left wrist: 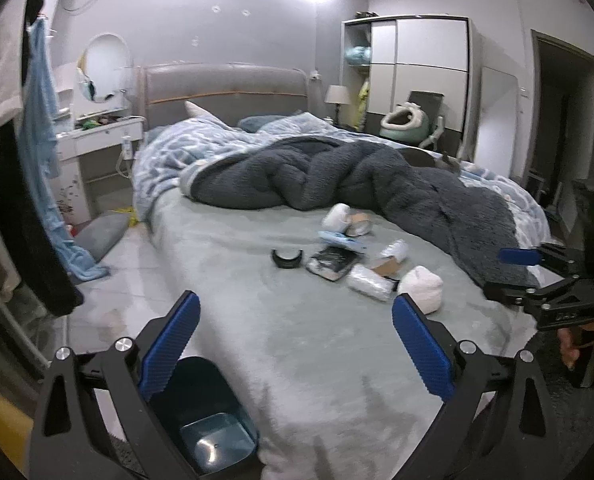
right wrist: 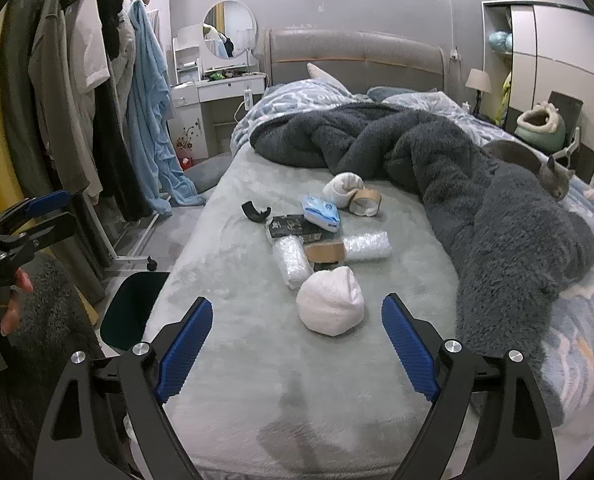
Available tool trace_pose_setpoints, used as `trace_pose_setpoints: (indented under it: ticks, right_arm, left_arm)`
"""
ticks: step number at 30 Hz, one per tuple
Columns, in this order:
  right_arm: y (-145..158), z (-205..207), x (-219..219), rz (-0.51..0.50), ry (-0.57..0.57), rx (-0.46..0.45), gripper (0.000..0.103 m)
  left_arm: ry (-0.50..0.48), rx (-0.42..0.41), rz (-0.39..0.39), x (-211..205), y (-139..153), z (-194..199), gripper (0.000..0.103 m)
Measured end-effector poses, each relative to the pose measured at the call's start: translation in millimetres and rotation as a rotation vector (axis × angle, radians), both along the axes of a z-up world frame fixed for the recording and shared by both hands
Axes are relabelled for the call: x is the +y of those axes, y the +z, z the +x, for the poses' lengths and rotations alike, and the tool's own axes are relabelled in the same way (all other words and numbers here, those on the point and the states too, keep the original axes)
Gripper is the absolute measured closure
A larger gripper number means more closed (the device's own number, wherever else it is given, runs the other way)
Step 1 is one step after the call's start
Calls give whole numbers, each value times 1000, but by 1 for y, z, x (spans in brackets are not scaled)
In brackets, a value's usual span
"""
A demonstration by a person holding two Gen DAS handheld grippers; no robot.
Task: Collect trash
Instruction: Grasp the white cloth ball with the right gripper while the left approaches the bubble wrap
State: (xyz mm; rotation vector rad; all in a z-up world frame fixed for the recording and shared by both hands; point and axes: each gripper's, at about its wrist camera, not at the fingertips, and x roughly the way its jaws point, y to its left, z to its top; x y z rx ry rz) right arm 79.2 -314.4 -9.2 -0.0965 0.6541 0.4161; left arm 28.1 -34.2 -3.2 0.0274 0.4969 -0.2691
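Both the left gripper and right gripper hang spread and empty, so the soft white crumpled wad just beyond the right one could squash or roll away from the dark bin at the bed's near-left corner

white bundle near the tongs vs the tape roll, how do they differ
The white bundle is a soft, closed lump; the tape roll is a brown ring with an open middle. The bundle lies nearest the right tongs; the roll lies further up, by the grey blanket. Both rest on the bed.
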Motion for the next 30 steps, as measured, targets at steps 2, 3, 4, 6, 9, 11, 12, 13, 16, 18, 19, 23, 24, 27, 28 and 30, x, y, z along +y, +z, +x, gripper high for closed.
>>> trace_pose_setpoints:
  ticks: [2,3,4,6,9,11,12,13,16,18,19,23,24,27,28,30]
  right_arm:
    - [-5,6,-2,4,2,16,17]
    - [-7,10,-3,7,5,25,18]
    - [-10,13,-5,9,7,33,18]
    - [-15,20,-7,17,15,48,19]
    - [-22,29,-7,18,33,66,22]
    - [-28,36,-5,8,47,78,22]
    - [-31,40,-4,4,53,88,22]
    - [-35,44,-3,1,58,96,23]
    - [-47,56,-5,3,73,122,26]
    - [-54,65,-8,6,76,137,26]
    - [-57,69,-10,13,77,146,26]
    - [-65,83,-17,66,96,173,27]
    - [-66,86,-17,76,105,178,27]
    - [-70,92,-16,101,132,192,27]
    - [-71,94,-16,102,138,196,27]
    - [-73,97,-15,99,146,207,30]
  left_arm:
    - [-34,16,-13,-5,-2,7,12]
    - [-51,25,-17,-7,-3,11,14]
    - [-68,33,-16,-10,-4,15,15]
    - [-98,38,-12,-17,-7,21,17]
    - [-138,48,-6,-26,-13,33,21]
    - [-155,55,-3,-32,-16,40,23]
    - [-163,60,-1,-34,-18,43,24]
    - [-171,66,-1,-36,-20,47,26]
    - [-195,92,-12,-41,-27,61,27]
    - [-217,109,-16,-44,-32,68,27]
    - [-229,116,-13,-47,-34,73,27]
    - [-282,144,-5,-57,-44,86,27]
    - [-296,153,-3,-60,-47,91,27]
    - [-327,165,4,-70,-55,102,27]
    - [-335,168,9,-72,-58,106,27]
    - [-347,171,15,-75,-63,111,27]
